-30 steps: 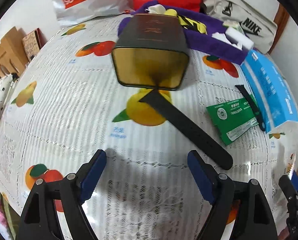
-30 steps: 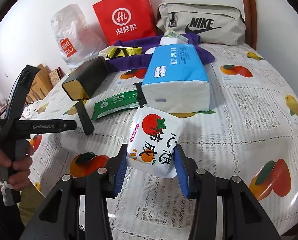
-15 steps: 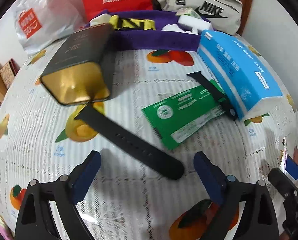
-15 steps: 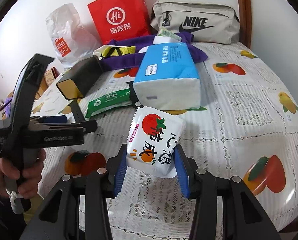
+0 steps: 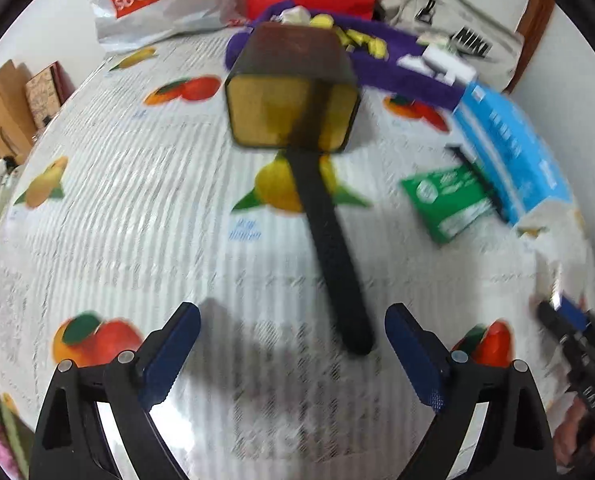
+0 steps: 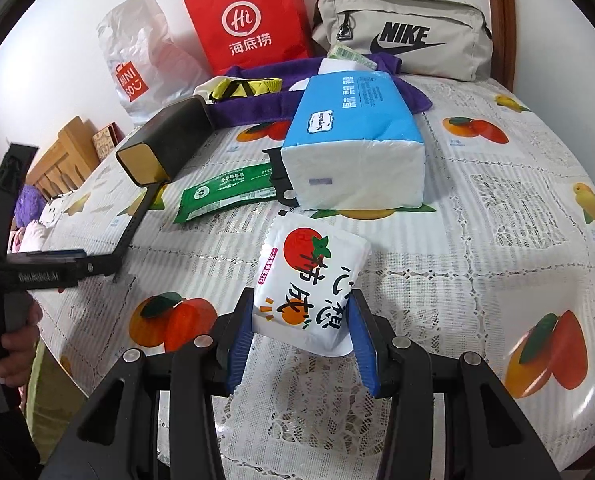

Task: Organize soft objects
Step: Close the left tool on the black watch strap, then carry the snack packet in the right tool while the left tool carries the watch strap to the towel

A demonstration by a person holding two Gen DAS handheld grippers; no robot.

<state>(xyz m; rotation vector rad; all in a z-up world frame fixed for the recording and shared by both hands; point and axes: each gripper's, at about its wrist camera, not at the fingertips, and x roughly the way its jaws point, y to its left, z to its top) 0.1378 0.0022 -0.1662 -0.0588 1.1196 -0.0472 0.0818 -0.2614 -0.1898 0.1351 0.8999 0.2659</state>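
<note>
Swinging back since half a second ago, the left gripper (image 5: 291, 354) again faces the dark tin (image 5: 291, 88) head-on, where before it had the green packet (image 5: 447, 202) near the middle of its view; its jaws have just been opening and now stand spread wide with nothing between them, above the fruit-print tablecloth (image 5: 117, 220).

The white tomato-print pouch (image 6: 311, 288) sits pinched between the blue pads of the right gripper (image 6: 301, 340), lifted clear of the cloth, just in front of the blue tissue pack (image 6: 353, 140). Left of the tissue pack lies the green packet, and touching the pack's near left corner is a short black strap piece (image 6: 279, 178). Further left of the pack lies the dark tin on its side, its gold end toward the cameras, with a long black strap (image 5: 329, 248) running from under that end toward the left gripper's right finger. Behind the tissue pack lies a purple cloth (image 6: 257, 108), and behind that stand a red paper bag (image 6: 249, 20), a white plastic bag (image 6: 137, 64) and a beige pouch (image 6: 401, 36). A hand (image 6: 7, 336) grips the left gripper's handle, far left of the pack.
</note>
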